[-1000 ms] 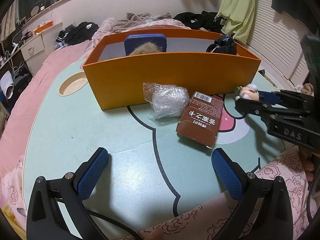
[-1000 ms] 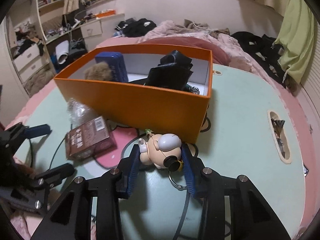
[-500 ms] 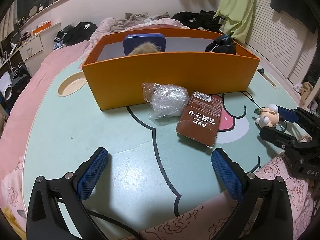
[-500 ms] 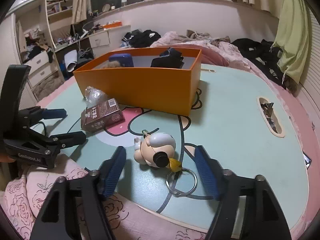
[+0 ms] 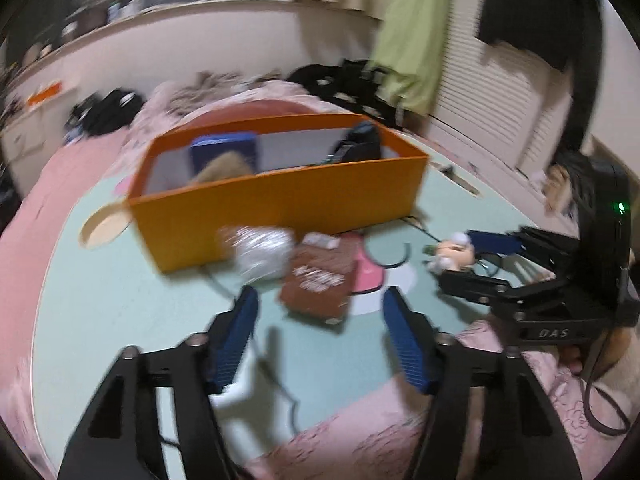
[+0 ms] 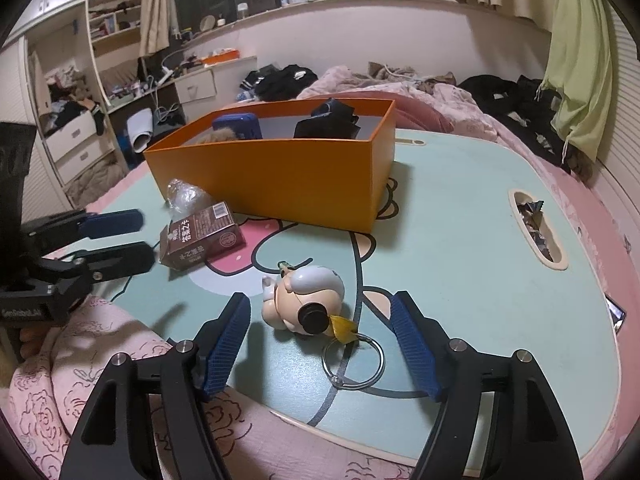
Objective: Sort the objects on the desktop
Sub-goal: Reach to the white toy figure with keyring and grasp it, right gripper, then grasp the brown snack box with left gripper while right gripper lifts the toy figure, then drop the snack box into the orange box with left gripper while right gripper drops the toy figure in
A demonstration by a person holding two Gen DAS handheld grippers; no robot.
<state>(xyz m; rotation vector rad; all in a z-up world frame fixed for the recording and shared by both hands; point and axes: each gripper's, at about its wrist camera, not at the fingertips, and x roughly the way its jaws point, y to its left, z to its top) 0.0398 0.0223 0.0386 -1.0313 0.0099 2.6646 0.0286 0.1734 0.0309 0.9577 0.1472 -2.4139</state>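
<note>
A cartoon figure keychain (image 6: 306, 304) lies on the mint table (image 6: 460, 248) between the fingers of my open right gripper (image 6: 320, 308), apart from both. It also shows in the blurred left wrist view (image 5: 452, 256). A brown carton (image 6: 202, 236) lies flat in front of the orange box (image 6: 280, 176), with a clear plastic bag (image 6: 186, 196) beside it. My left gripper (image 5: 320, 312) is open and empty, with the carton (image 5: 320, 284) just ahead between its fingertips. The box (image 5: 280, 200) holds a blue case, something furry and a black item.
A slot (image 6: 536, 228) with wrappers is cut in the table at right, a round recess (image 5: 102, 230) at left. Pink floral bedding (image 6: 80, 360) lies along the near edge. A cluttered bed and drawers lie beyond.
My left gripper has swung up and forward toward the carton and narrowed; its view is blurred. My right gripper has stayed open around the released keychain, now a little closer to it.
</note>
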